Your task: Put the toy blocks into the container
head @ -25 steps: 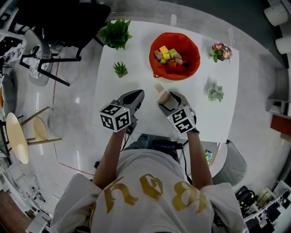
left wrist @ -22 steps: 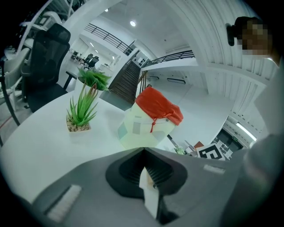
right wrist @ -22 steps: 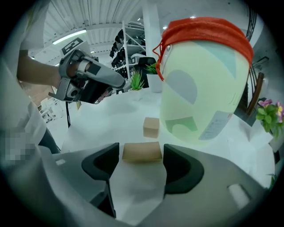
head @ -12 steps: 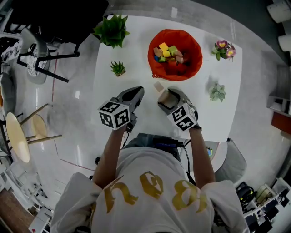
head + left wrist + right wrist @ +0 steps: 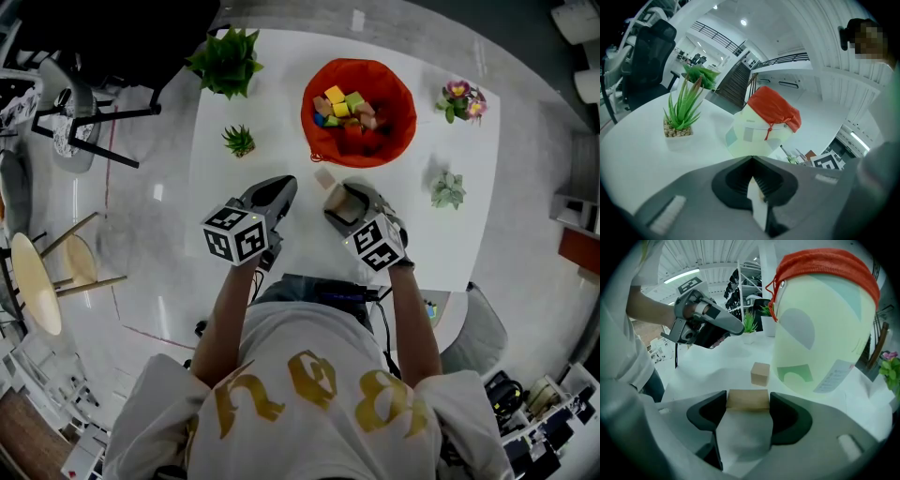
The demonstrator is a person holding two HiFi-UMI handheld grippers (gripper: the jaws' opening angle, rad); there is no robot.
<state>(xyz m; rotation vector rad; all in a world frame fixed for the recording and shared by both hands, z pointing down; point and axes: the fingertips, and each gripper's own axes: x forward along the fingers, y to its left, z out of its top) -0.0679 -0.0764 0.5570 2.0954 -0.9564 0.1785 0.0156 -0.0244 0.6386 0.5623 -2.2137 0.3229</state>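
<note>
The container [image 5: 314,112] is a round fabric tub with a red rim at the back of the white table [image 5: 469,244], holding several coloured blocks [image 5: 345,105]. My right gripper [image 5: 337,199] hovers just in front of it, shut on a tan wooden block [image 5: 747,399] that fills the gap between its jaws. A second tan block [image 5: 324,177] lies loose on the table between that gripper and the container; it also shows in the right gripper view [image 5: 760,373]. My left gripper [image 5: 279,187] sits to the left, jaws closed together with nothing held [image 5: 752,161].
A small spiky plant [image 5: 238,141] and a larger leafy plant [image 5: 225,61] stand at the table's left. A flower pot [image 5: 457,101] and a succulent [image 5: 448,190] stand at the right. A black chair [image 5: 103,66] is off the left edge.
</note>
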